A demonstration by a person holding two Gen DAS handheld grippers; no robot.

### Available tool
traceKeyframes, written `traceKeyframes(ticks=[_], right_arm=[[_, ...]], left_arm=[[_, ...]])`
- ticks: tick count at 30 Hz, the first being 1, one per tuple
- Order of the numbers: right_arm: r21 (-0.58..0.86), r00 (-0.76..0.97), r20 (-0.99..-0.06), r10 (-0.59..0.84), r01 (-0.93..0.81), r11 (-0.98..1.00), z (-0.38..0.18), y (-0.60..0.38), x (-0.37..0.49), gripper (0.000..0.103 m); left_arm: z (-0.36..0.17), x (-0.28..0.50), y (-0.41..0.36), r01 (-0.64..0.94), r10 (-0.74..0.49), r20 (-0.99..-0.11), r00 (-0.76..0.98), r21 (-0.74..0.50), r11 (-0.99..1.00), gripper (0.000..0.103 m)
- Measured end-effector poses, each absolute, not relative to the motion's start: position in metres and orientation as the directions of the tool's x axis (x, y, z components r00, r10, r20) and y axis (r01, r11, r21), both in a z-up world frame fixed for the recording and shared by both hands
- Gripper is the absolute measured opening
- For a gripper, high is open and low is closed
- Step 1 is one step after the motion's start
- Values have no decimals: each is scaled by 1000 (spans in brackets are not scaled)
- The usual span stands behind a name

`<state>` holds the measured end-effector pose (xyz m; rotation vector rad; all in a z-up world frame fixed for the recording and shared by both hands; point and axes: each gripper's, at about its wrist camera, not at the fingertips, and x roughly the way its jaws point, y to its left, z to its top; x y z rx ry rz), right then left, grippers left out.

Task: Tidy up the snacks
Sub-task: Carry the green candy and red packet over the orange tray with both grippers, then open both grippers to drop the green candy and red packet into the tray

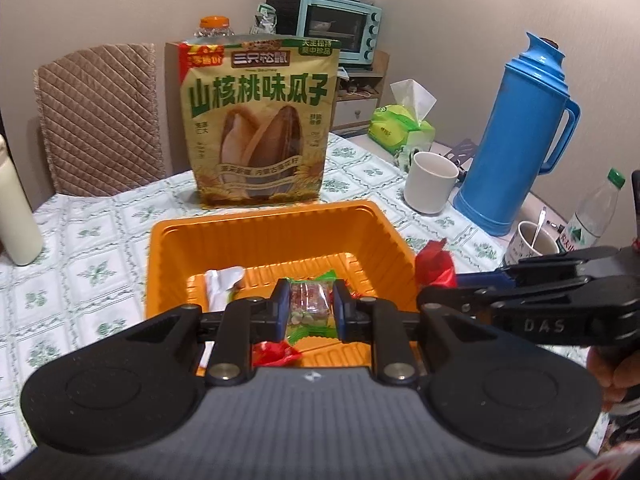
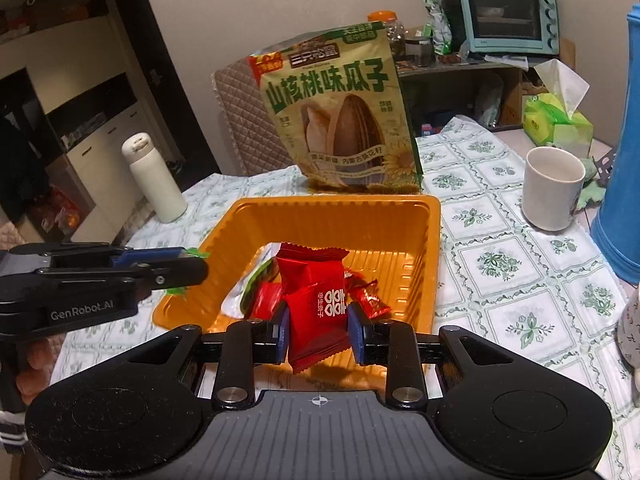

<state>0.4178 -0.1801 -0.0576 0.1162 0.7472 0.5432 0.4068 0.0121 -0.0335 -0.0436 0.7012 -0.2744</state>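
Gripping a green-wrapped candy (image 1: 310, 305) between its pads, the left hand-held gripper (image 1: 310, 306) hangs over the near part of the orange tray (image 1: 276, 236). The right hand-held gripper (image 2: 318, 326) is clamped on a red candy packet (image 2: 316, 300) above the same tray, at its near right side. More sweets lie on the tray floor: a white wrapper (image 1: 222, 284) to the left and small red candies (image 2: 370, 300). Just behind the tray's far rim, a sunflower seed bag (image 1: 260, 120) stands upright on the tabletop (image 1: 100, 248), whose cloth is green-patterned. A white mug (image 2: 554, 188) stands toward the right edge, beside a blue thermos (image 1: 516, 132).
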Motion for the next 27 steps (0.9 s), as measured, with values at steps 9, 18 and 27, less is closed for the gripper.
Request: traceKeyframes(ticks=[9,18,27], right_arm=[[302,610,-630,480,-378,875,-69,-186,440,30],[318,608,-641,468,-345,883,-78,-194,445,30],[328,608,-638,473,-341,881,-77,-195,447,30]], left_arm=[[-52,434,0,249,-290,-668,685,-159,955,20],[-66,447,-9,259,-304,-688,659,-173,950,20],[-65,449,2,229,-284,-695,661,-173,958,21]])
